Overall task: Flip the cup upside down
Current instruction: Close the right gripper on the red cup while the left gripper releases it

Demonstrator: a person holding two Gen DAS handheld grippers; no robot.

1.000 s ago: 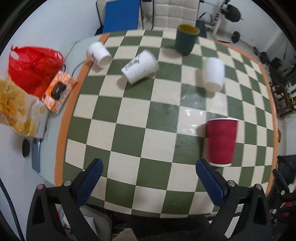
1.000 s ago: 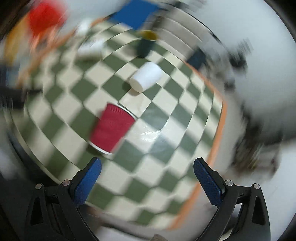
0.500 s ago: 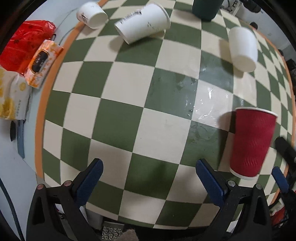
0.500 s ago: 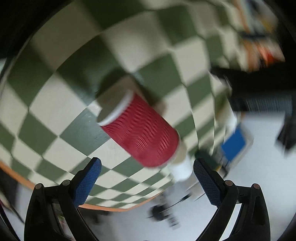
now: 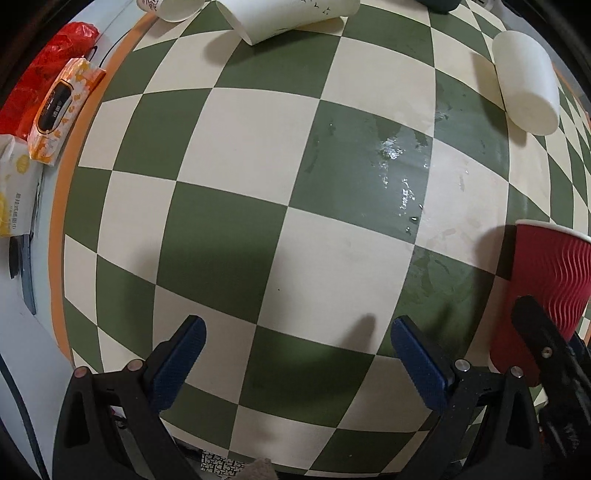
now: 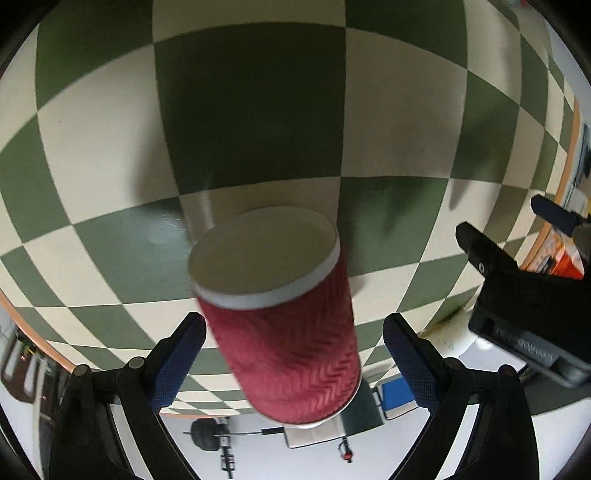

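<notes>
Red ribbed cup (image 6: 284, 325) at lower centre of the right wrist view, between the wide-spread blue-padded jaws of the right gripper (image 6: 293, 354), neither pad visibly touching it; white-rimmed end turned toward the checkered surface (image 6: 258, 110), view rolled so the room shows along the bottom edge. Whether the cup rests on the surface or hangs free: cannot tell. Same cup (image 5: 546, 291) at the right edge of the left wrist view, white rim uppermost in the frame, a black finger of the right gripper (image 5: 546, 343) across its lower side. Left gripper (image 5: 295, 354) with jaws spread wide over bare green and cream squares, holding nothing. Wet sheen on the squares left of the cup. White cup (image 5: 526, 81) lying on its side at upper right, another white cup (image 5: 291, 14) on its side at top centre. Orange wipes pack (image 5: 62, 110) and red plastic bag (image 5: 44, 70) at the left edge, off the checkered part.
</notes>
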